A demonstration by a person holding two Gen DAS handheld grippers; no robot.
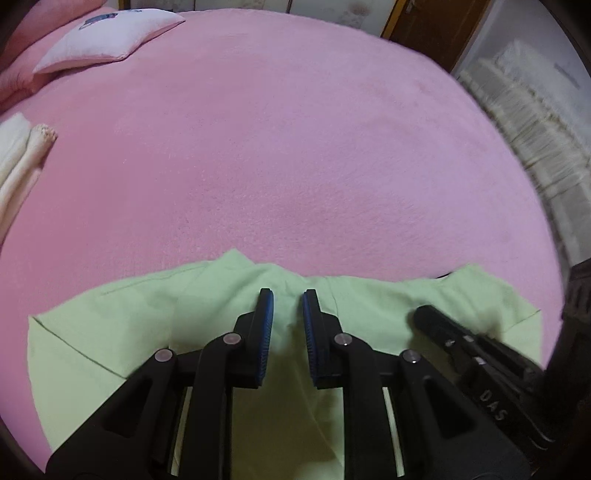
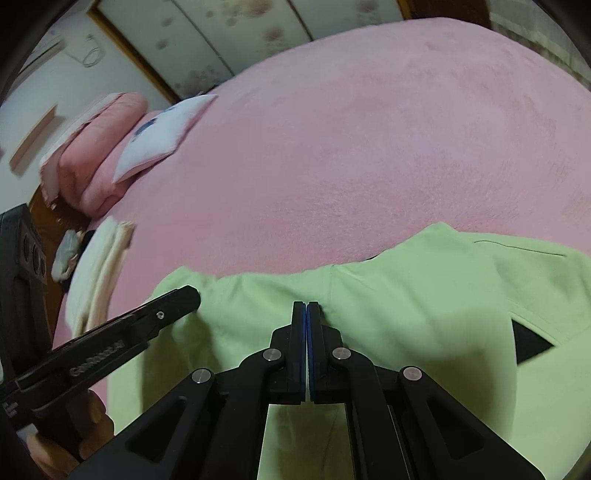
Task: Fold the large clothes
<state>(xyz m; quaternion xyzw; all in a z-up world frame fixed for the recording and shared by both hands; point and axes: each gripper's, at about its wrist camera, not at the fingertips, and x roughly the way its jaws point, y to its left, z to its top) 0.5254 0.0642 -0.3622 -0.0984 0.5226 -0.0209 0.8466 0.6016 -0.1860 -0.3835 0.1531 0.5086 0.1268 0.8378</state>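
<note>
The right gripper (image 2: 307, 306), seen low at the centre of its own view, is pressed fully together, and a pinch of the light green garment (image 2: 406, 314) appears to be caught at its tips, though the cloth between the pads cannot be made out. The left gripper (image 1: 288, 299) stands slightly apart with a ridge of the same cloth rising between its blue pads (image 1: 266, 332); whether that ridge is clamped cannot be told. The garment is spread across the lower part of both views on the pink bed (image 1: 295, 147), its upper edge running roughly across the frame. For a clean fold, both corners would best be lifted together and kept level, the edge held taut between them, and the cloth carried over in one sweep so that no crease is dragged in. Counted: two grippers, one green garment, one white pillow (image 1: 110, 33) at the upper left, one stack of folded cream cloth (image 1: 18, 158) at the left edge.
</note>
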